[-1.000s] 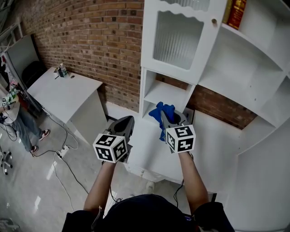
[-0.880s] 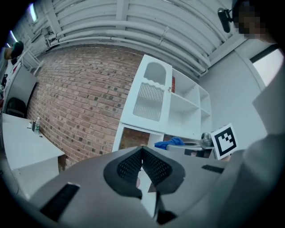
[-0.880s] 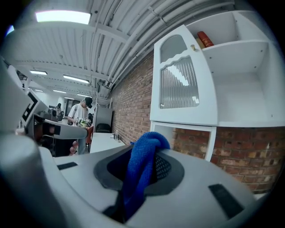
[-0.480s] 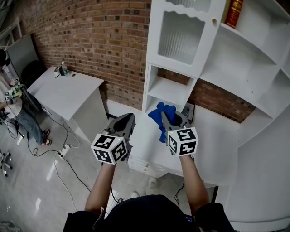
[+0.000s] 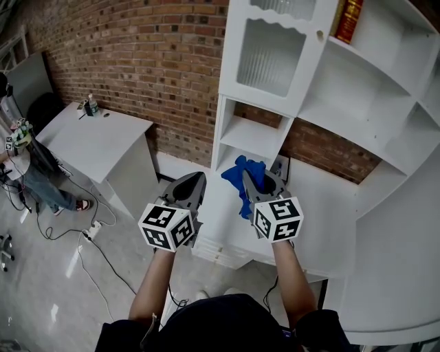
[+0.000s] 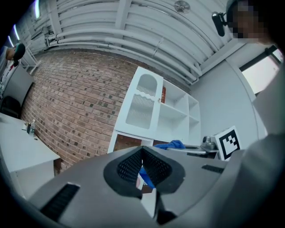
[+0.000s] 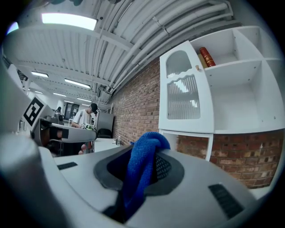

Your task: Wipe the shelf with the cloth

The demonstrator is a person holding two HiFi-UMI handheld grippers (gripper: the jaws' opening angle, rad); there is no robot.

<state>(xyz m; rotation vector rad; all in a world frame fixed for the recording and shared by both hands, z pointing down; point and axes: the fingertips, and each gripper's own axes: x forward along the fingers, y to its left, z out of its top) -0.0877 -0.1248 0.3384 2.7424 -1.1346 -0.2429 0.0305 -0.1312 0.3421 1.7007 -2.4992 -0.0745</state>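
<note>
holding the blue cloth point(image 5: 240, 177) clamped in the right gripper point(image 5: 256, 180), short of the open shelf point(image 5: 251, 142) at twelve o'clock, and the left gripper point(image 5: 188, 187) closed and empty at nine, likely needing a forward reach before wiping.

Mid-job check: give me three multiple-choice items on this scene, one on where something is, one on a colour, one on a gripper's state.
1. Where is the red book?
A. on the desk
B. in the top open shelf, right of the cabinet door
C. on the floor

2. What colour is the cloth?
A. white
B. green
C. blue

3. What is the state of the right gripper?
A. open and empty
B. shut on the cloth
C. lying on the desk

Answers:
1 B: the head view shows it in the top compartment beside the door.
2 C: the head view and the right gripper view both show blue fabric.
3 B: its own view shows the jaws closed on the cloth.
</note>
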